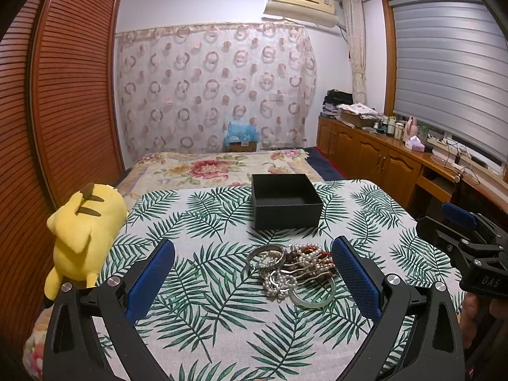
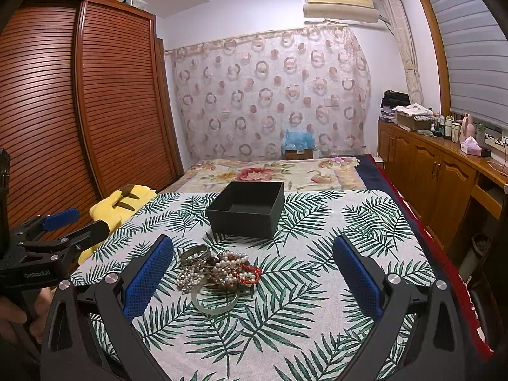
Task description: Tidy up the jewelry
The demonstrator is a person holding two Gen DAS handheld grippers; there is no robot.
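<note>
Jewelry pile (image 1: 293, 270) on leaf-print cloth (image 1: 222, 317), near side of empty black box (image 1: 285, 204); just ahead of left gripper (image 1: 254, 281), left-of-centre before right gripper (image 2: 254, 281). Both spread wide, holding nothing.

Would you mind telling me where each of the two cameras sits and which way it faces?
Left wrist: on the left gripper, open, facing the jewelry pile and black box; the right gripper shows at right.
Right wrist: on the right gripper, open, facing the same way; the left gripper and hand show at left.
Shared: pile, box, leaf-print cloth, yellow plush.
</note>
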